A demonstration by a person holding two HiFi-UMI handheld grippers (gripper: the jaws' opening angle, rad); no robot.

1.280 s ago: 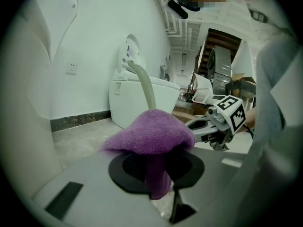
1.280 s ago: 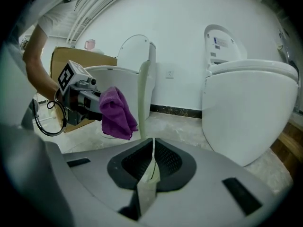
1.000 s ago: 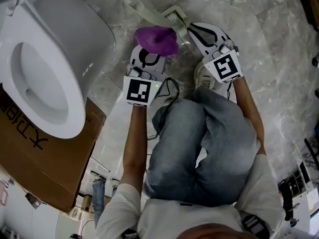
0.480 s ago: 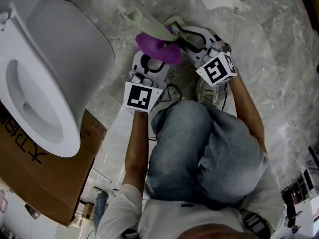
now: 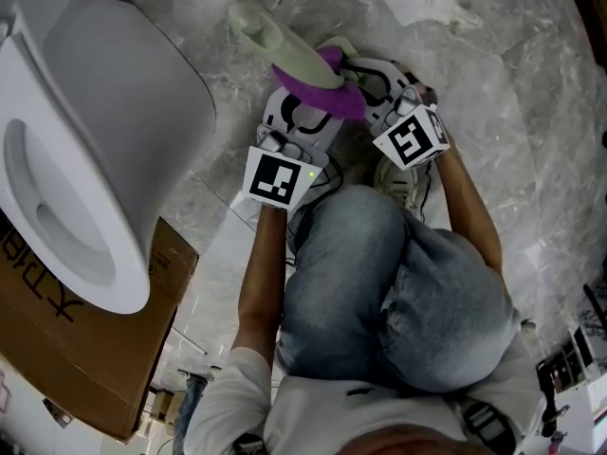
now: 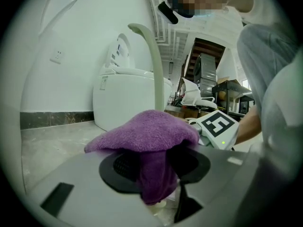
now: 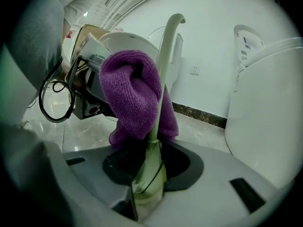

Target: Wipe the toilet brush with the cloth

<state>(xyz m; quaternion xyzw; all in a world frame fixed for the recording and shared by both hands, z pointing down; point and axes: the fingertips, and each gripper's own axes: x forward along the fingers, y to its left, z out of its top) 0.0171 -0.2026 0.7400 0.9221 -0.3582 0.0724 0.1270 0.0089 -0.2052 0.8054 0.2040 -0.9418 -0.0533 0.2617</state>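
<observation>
Head view, down on the grey marble floor [image 5: 531, 102] beside the white toilet [image 5: 123, 93] and a cardboard box [image 5: 95, 349]: left gripper [image 6: 158, 174] has just sprung wide, purple cloth [image 6: 147, 134] draped loose over and between its jaws. Right gripper [image 7: 147, 183] has just been narrowing and clamps the pale green toilet brush [image 7: 154, 155] by its handle, cloth hanging against it.

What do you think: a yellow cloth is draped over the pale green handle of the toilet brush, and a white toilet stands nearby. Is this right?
Only the colour is wrong: the cloth is purple, as the right gripper view shows. It is draped over the pale green handle of the toilet brush, and a white toilet stands nearby.
</observation>
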